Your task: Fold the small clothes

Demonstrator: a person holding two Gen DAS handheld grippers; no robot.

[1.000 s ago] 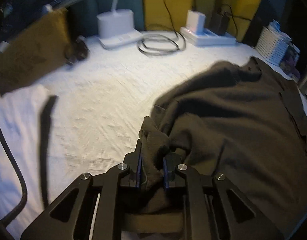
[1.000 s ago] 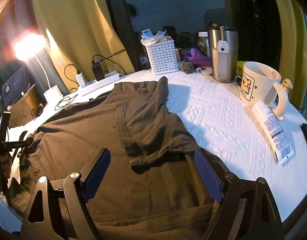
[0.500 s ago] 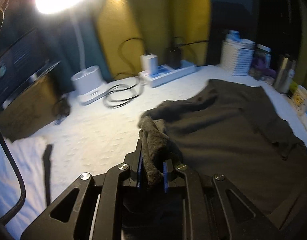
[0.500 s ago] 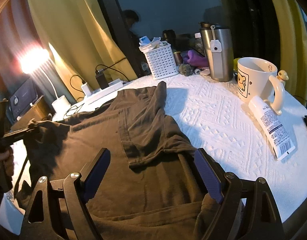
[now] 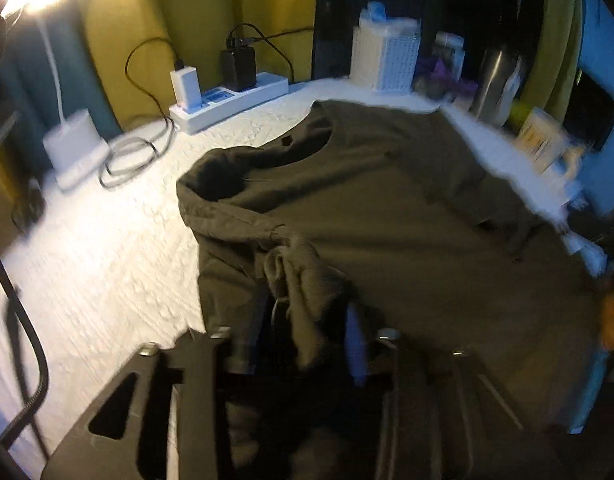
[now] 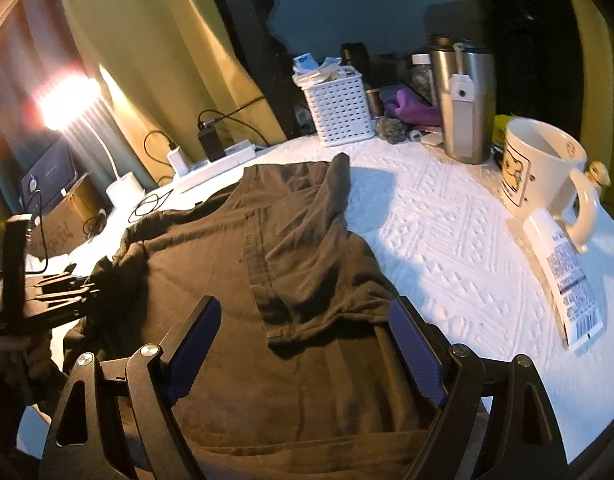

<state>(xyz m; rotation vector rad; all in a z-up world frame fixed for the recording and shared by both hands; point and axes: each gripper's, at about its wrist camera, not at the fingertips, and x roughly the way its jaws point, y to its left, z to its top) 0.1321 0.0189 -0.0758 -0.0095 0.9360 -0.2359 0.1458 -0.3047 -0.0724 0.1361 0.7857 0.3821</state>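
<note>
A dark olive-brown T-shirt (image 6: 307, 272) lies spread over the white textured tablecloth (image 6: 447, 240), its neckline (image 5: 307, 148) toward the power strip and its right sleeve (image 6: 307, 216) already folded inward across the chest. The left gripper (image 5: 311, 316) pinches a bunched wad of the shirt's left sleeve between its fingers and holds it raised above the body of the garment, so the cloth drapes down from the jaws; this view is blurred. In the right wrist view that same gripper (image 6: 83, 292) shows at the shirt's far edge with fabric gathered at its tip. The right gripper (image 6: 303, 344) hovers over the shirt's lower part with its blue-padded fingers (image 6: 195, 336) spread wide, holding nothing. Beyond the collar sit a white power strip (image 5: 231, 100) with chargers plugged in, a coiled cable (image 5: 135, 156) and a lit desk lamp (image 6: 67, 100). Along the right side of the table stand a white perforated basket (image 6: 339, 108), a steel tumbler (image 6: 463, 100), a cream mug (image 6: 539, 168) and a tube (image 6: 567, 276) lying just beside the mug.
</note>
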